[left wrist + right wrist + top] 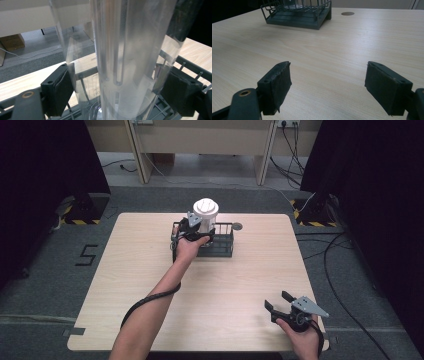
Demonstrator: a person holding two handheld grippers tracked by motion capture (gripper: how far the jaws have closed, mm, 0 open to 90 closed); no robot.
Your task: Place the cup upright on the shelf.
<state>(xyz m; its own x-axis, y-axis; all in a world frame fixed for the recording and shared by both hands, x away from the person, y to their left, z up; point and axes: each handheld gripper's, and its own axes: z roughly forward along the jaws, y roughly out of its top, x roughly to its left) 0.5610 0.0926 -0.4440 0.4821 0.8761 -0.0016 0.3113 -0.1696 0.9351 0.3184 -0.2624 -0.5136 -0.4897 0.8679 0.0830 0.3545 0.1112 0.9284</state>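
Left gripper clamping clear plastic jar in wire rack upper centre, right gripper jaws wide, lower right over wooden table

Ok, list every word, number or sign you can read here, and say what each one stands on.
"5": black tape figure on the grey floor left of the table.
Clear container between the left gripper's jaws: faint marks low on its wall, too blurred to read.
Nothing else legible.

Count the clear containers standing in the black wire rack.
1: a clear container with a white lid stands in the rack, between the left gripper's pads. The hand could hide a lower one.
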